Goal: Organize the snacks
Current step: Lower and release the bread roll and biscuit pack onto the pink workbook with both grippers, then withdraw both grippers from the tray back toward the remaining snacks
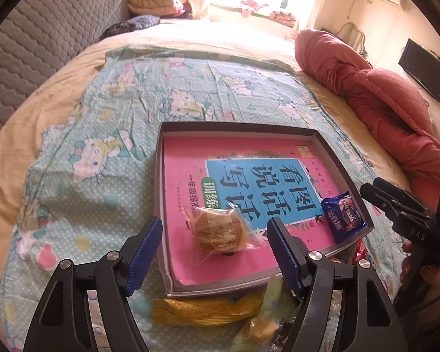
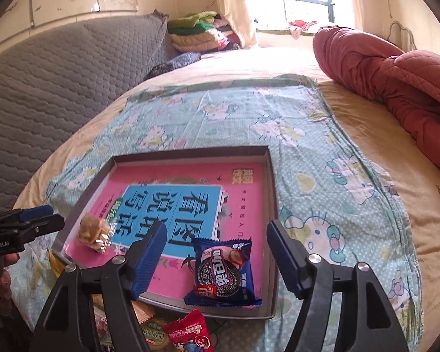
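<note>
In the grey tray on the bed, a clear-wrapped golden cake is lying near the front-left corner, its wrapper tails pointing sideways. Right of it, a dark blue cookie packet is lying lengthwise front to back. The left gripper and right gripper are hovering above them, fingers spread wide, gripping nothing.

Two snacks lie in the tray: one clear-wrapped cake and one blue cookie pack. One pink book lines that tray. Near its front edge, one red packet and one yellow bag.
</note>
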Demonstrator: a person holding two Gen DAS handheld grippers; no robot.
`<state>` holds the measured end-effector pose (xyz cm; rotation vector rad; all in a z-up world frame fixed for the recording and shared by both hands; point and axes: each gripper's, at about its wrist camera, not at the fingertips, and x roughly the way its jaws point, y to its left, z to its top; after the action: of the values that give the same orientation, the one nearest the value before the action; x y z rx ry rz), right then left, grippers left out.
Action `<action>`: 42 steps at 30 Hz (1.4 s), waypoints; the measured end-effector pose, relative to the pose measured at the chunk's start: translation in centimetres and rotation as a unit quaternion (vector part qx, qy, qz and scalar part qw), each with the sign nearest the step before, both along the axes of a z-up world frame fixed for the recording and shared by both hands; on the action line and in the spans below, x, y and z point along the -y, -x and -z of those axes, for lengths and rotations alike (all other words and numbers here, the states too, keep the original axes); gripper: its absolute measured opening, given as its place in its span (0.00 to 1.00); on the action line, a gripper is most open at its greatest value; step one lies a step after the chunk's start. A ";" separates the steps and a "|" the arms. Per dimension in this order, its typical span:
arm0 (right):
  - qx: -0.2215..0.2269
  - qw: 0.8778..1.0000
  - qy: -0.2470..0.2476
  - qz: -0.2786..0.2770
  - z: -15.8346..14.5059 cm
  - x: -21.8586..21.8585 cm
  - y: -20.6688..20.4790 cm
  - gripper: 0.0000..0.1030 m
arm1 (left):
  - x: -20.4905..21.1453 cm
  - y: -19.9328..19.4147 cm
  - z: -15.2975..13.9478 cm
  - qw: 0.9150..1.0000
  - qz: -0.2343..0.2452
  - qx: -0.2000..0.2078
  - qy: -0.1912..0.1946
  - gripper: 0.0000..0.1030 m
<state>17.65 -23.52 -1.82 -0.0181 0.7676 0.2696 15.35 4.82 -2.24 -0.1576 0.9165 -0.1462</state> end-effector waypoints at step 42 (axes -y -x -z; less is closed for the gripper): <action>0.059 0.998 -0.014 0.003 -4.5 0.5 7.5 0.93 | -0.3 8.3 -4.1 0.999 -0.003 0.037 -0.013 0.74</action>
<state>10.11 -24.02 2.67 -0.0052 0.6473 0.2718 7.08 5.15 1.84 -0.1297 0.8434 -0.1327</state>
